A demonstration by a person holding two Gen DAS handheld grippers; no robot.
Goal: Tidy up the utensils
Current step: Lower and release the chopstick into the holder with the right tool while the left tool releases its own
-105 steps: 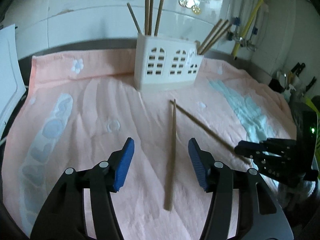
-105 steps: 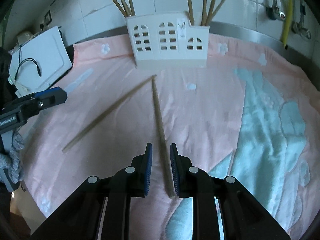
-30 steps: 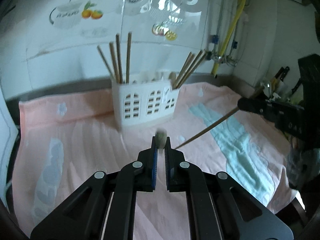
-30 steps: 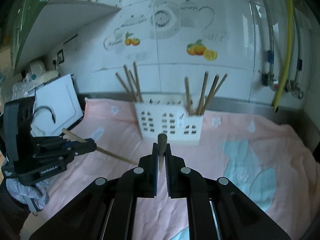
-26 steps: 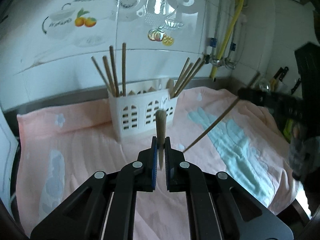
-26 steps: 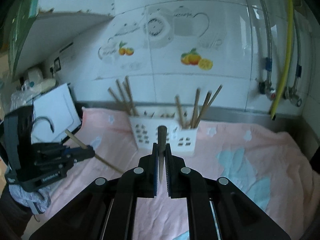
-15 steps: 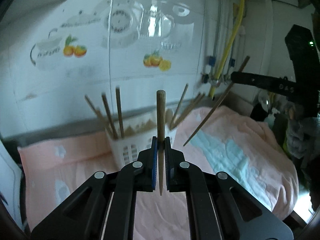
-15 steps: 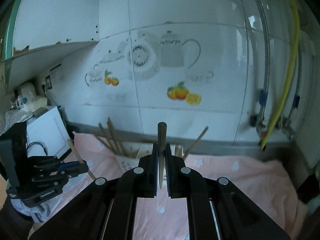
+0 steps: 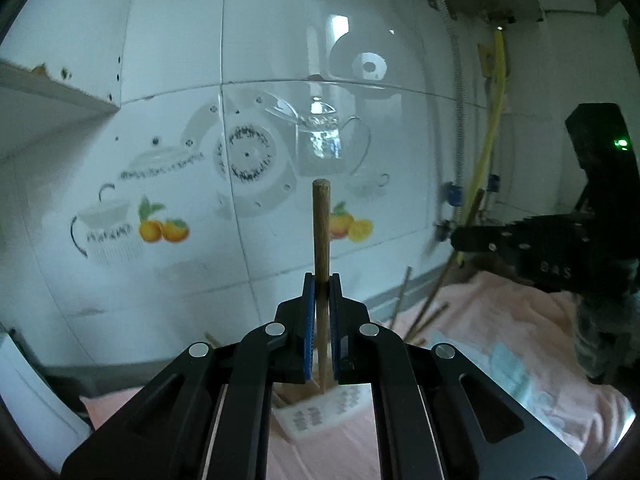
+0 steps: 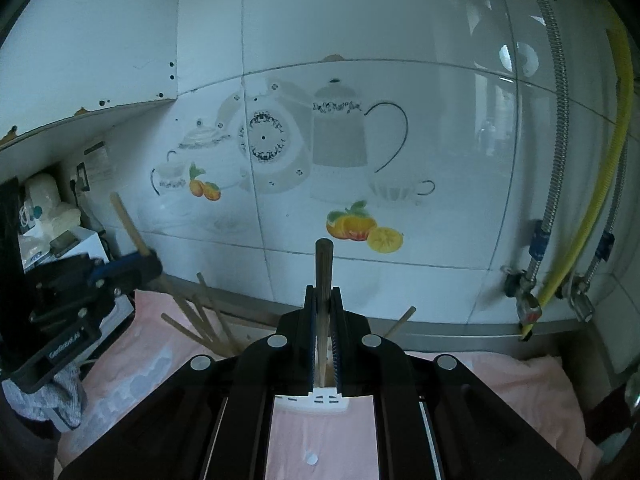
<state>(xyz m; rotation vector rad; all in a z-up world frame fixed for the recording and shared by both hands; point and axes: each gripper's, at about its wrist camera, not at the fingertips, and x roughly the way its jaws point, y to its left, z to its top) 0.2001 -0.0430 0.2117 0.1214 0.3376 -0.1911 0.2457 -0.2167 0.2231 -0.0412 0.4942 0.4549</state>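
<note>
Chopsticks, plain round brown wood, stood upright in your tongs: the left gripper (image 9: pixel 321 300) clamped one chopstick (image 9: pixel 321 224), the right gripper (image 10: pixel 322 312) clamped another chopstick (image 10: pixel 323 268), above the white holder (image 10: pixel 320 402).

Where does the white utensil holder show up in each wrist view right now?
Left wrist view: the white utensil holder sits low, just left of centre, mostly hidden behind the left gripper, which is shut on a chopstick.
Right wrist view: only its top edge peeks out at bottom centre, under the right gripper.
Shared landmark: the orange fruit decal on the wall tiles.
</note>
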